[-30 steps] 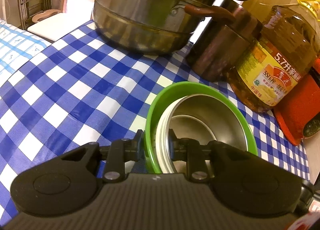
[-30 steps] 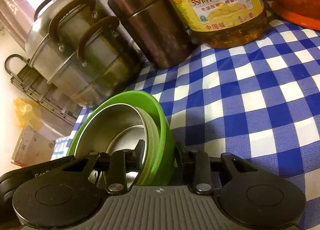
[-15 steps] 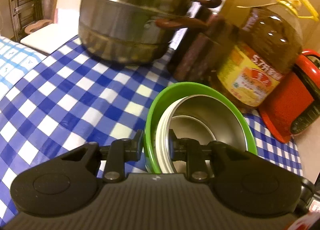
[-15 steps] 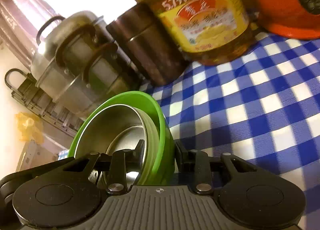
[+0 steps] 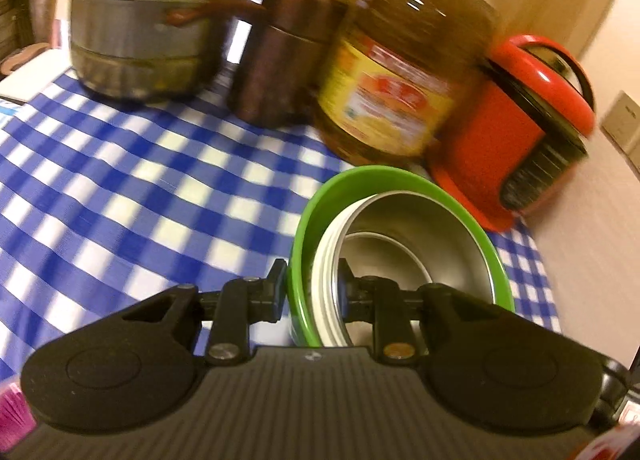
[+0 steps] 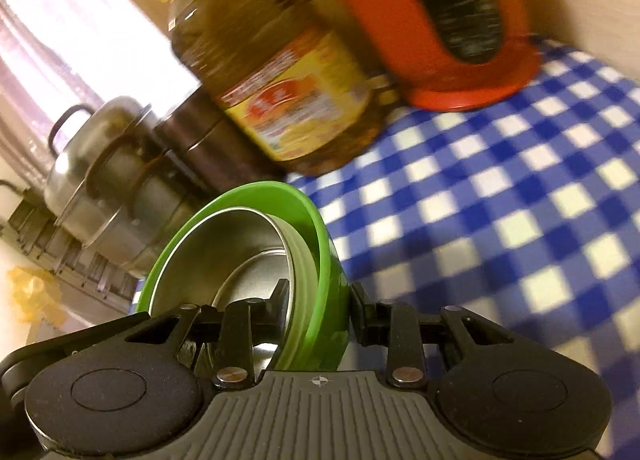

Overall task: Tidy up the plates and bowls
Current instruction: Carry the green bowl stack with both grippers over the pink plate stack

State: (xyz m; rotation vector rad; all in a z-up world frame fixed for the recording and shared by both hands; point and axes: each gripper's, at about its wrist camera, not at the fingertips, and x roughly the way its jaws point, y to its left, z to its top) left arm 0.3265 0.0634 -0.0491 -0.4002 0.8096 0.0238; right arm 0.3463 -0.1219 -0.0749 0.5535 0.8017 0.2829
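A stack of bowls, green plastic on the outside (image 5: pixel 472 215) with steel bowls nested inside (image 5: pixel 420 244), hangs above the blue checked tablecloth. My left gripper (image 5: pixel 312 288) is shut on its left rim, one finger outside the green wall and one inside the steel. My right gripper (image 6: pixel 320 308) is shut on the opposite rim of the same stack (image 6: pixel 320 227), again with one finger inside and one outside. Both views are blurred by motion. The steel interior (image 6: pixel 224 260) is empty.
Along the back of the table stand a stacked steel pot (image 5: pixel 148 31), a dark metal canister (image 5: pixel 280 63), a large oil bottle (image 5: pixel 404 71) and a red rice cooker (image 5: pixel 520 119). A wall runs at the right. Open tablecloth (image 5: pixel 120 187) lies in front.
Both grippers have carried the bowl stack up and away from the pot towards the oil bottle and red cooker, which now come fully into view. The grips are unchanged.
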